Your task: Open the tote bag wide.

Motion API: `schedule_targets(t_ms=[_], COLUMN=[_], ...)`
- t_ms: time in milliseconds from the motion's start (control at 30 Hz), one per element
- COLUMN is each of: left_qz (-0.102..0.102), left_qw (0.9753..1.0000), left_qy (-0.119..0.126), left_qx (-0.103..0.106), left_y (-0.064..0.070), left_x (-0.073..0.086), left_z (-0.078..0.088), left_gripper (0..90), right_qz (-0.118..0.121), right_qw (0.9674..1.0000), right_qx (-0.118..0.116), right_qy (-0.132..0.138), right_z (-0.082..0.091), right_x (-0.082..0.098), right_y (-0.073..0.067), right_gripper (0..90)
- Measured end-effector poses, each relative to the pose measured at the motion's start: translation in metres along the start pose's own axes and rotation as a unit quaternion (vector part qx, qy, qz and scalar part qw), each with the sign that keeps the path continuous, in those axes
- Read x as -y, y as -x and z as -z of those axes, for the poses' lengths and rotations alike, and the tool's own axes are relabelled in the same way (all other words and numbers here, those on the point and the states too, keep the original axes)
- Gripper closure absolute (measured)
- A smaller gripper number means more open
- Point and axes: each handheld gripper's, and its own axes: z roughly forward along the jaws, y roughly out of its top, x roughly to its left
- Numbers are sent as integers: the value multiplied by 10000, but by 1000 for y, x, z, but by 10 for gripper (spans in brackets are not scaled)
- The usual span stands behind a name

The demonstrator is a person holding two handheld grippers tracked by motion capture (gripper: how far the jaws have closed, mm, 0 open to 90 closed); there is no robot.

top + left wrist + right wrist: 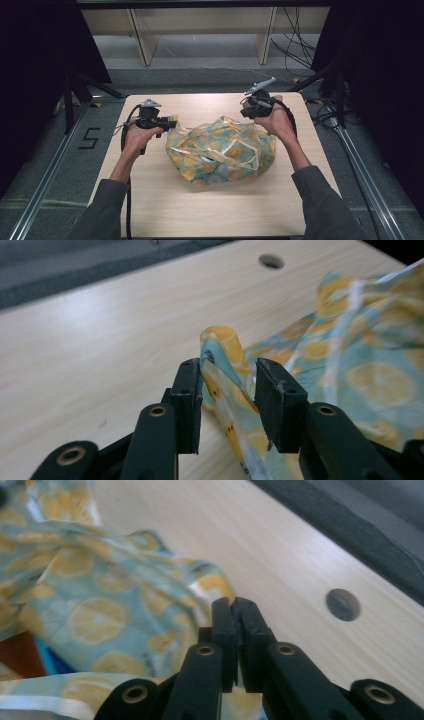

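Note:
A soft bag (220,150) of teal cloth printed with yellow lemon slices lies crumpled in the middle of the wooden table (200,210). My left gripper (171,123) is at the bag's left edge. In the left gripper view a raised fold of the cloth (222,355) stands between its jaws, which are apart; the left gripper (227,385) is open, with the fold against one pad. My right gripper (246,113) is at the bag's far right corner, lifted slightly. Up close the right gripper (234,610) is shut, with a thin edge of the bag cloth (100,615) pinched between the jaws.
The tabletop has round holes (271,261) (343,605) near its far corners. Something red and blue (22,657) shows inside the bag. Beyond the table stand a wooden shelf frame (145,45) and loose cables (297,45); a black stand (70,100) is at the left.

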Motion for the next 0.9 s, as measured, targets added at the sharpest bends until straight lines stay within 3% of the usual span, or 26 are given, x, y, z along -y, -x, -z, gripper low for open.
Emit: schedule_targets(t_ms=[133,167,233,300,333,433,467,533,600,633,667,700,733,833,900], left_qz=[-258,-345,-543,-663,-772,-1202,-1524,-1387,-1210,-1197,-1178,-1191,-1158,-1102,-1101], left_qw=[9990,9985,9977,9969,9961,9925,9875,9883,9891,9884,9881,9860,9840,9844,9852], left_qy=[354,394,372,395,354,-82,-385,-626,-820,-927,-986,-1153,-1324,-1364,-1303], left_qx=[94,156,167,158,251,197,98,116,155,148,109,169,270,144,138], left_y=[28,33,40,49,54,73,75,76,73,70,69,66,64,59,57], left_x=[-21,-25,-32,-37,-38,-35,-32,-24,-16,-12,-10,-6,-4,2,3], left_z=[13,16,21,23,22,6,-6,-25,-46,-55,-61,-70,-75,-90,-94], left_gripper=[561,559,545,546,550,553,550,537,500,478,451,420,396,343,354], right_qz=[225,147,409,386,373,386,403,383,379,412,466,542,639,307,84], right_qw=[9992,9988,9975,9963,9957,9943,9940,9925,9914,9902,9890,9882,9889,9957,9981], right_qx=[-173,-253,-261,-345,-352,-298,-215,-145,-226,-243,-235,-232,-253,-350,-290], right_qy=[-291,-396,-507,-680,-769,-947,-994,-1149,-1235,-1315,-1387,-1411,-1320,-804,-528], right_z=[-9,-13,-23,-31,-34,-44,-47,-53,-58,-60,-62,-63,-62,-49,-36], right_x=[0,0,2,3,3,5,5,7,10,11,13,14,14,11,8], right_y=[-15,-19,-21,-24,-26,-27,-27,-26,-24,-23,-23,-22,-20,-17,-13], right_gripper=[845,833,813,774,750,696,683,650,636,662,738,838,892,900,900])
